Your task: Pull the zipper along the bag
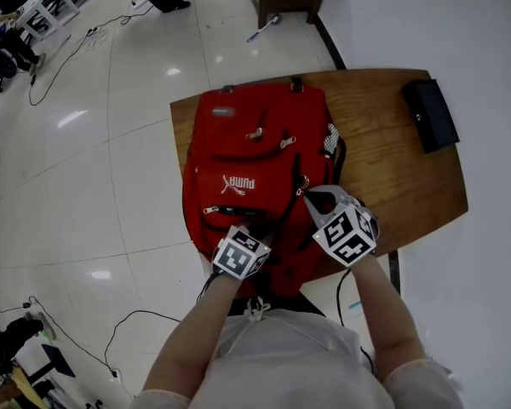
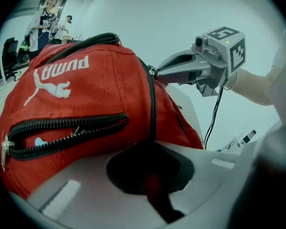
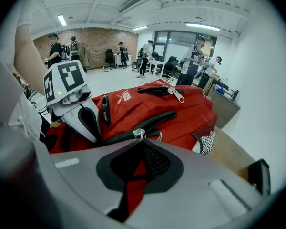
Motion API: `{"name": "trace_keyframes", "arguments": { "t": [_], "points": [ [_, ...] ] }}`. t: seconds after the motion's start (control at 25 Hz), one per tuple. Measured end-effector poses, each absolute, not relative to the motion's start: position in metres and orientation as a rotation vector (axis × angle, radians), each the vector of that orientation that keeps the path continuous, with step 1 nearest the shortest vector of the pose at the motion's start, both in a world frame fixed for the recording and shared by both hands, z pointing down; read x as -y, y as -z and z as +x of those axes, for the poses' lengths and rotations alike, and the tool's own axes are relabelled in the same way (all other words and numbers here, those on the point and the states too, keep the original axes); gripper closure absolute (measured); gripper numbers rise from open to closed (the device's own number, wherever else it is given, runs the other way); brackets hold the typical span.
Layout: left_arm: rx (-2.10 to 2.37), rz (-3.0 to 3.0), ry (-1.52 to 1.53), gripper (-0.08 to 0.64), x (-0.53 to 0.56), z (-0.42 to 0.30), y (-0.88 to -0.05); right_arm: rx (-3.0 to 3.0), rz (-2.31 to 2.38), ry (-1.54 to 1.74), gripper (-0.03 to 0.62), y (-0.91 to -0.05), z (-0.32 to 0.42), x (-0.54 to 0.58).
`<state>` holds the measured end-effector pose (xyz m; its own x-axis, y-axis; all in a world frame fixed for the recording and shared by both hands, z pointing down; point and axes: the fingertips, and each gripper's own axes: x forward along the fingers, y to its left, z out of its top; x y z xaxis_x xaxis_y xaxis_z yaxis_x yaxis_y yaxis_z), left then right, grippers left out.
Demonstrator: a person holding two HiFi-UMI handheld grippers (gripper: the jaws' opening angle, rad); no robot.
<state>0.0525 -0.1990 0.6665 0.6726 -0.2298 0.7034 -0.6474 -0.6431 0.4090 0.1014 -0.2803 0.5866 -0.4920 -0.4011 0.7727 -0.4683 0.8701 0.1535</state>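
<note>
our left gripper [image 2: 151, 143] pinches the red bag [image 1: 247, 156] on the tabletop [image 1: 383, 164], and our right gripper [image 3: 139, 141] clamps its zipper pull [image 3: 135, 133]. if that pull slips or fabric bunches, the zipper may jam.

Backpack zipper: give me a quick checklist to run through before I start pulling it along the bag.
1. Left hand-held gripper anchoring the red Puma backpack: ok, jaws shut on its fabric.
2. Right hand-held gripper on the zipper slider: ok, jaws closed at it.
3. Zipper track toward the bag's top unobstructed: ok.
4. Backpack supported by the wooden table: ok, lies on it.
5. Black case clear of the pull: ok, apart near the far corner.
</note>
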Motion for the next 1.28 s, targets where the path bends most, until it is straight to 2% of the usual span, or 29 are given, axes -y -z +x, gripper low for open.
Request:
{"name": "trace_keyframes", "arguments": {
  "t": [0.72, 1.12, 1.28],
  "points": [
    [0.663, 2.233, -0.81, 0.555, 0.195, 0.052, -0.665, 2.164, 0.848, -0.207, 0.584, -0.569, 0.109, 0.356],
    [0.65, 2.263, -0.816, 0.554, 0.195, 0.05, -0.665, 2.217, 0.939, -0.246, 0.572, -0.556, 0.113, 0.347],
    [0.701, 2.35, -0.733, 0.554, 0.205, 0.052, -0.631, 2.291, 1.052, -0.279, 0.583, -0.534, 0.122, 0.316]
  ]
}}
